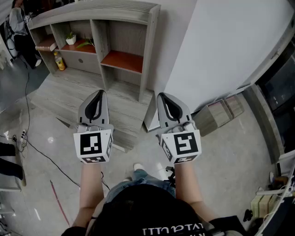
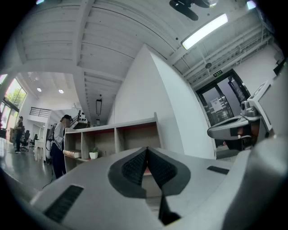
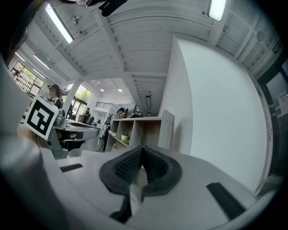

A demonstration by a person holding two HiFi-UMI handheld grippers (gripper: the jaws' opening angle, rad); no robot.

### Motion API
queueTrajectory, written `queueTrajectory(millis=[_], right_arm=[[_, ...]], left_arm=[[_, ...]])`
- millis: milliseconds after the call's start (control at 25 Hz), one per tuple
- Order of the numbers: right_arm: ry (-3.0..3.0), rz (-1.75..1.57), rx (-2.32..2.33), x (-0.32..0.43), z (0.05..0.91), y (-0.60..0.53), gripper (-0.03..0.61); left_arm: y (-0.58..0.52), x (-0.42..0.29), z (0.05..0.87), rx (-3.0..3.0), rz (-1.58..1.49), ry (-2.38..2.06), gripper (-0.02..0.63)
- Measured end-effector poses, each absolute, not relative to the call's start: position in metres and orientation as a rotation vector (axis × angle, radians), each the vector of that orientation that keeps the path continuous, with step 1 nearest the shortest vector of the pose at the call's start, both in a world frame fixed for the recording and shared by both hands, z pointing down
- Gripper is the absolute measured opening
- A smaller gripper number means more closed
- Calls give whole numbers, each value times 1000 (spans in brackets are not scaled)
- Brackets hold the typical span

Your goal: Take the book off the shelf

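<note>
Open-plan lab hall; ceiling strip light (image 2: 204, 30), white partition (image 1: 230, 46), floor cables (image 1: 55, 165), glazed exit doors (image 2: 220, 102)

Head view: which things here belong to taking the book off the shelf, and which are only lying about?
For the job: book, lying flat in the shelf's leftmost compartment; left gripper and right gripper, both shut and empty.
Lying about: potted plant; yellow bottle; black cable.

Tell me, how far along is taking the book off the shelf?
Done: nothing; the book lies in the leftmost compartment of the shelf. In hand: nothing; left gripper and right gripper are shut, empty, short of it. Left: reach, grip the book, pull it out.
</note>
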State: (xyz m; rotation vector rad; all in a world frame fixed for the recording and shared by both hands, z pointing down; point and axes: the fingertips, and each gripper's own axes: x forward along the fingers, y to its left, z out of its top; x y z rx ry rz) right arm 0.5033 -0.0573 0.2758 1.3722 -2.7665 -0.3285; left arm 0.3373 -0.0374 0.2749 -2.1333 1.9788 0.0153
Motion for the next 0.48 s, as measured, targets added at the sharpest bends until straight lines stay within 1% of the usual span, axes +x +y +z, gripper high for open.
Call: queueTrajectory(millis=[280,320,360,400,440,480], right_arm=[[-2767,-356,1383,501,271,-56,9],[-2764,-364,1381,499,271,-57,11],[-2762,-367,1376,496,271,-57,9],[-2763,-365,1369,494,272,-57,11],[-2767,-360,1362,491,272,-57,11],[-2772,-354,1356,488,273,-57,11]], left_arm=[[-33,329,280,-2166,33,2002,14],[-33,326,281,-2173,35,2007,31],[-33,323,282,-2179,34,2008,75],[-33,320,283,-2184,33,2010,136],[-34,317,285,-2184,35,2017,230],[-34,311,286,-2177,43,2034,357]])
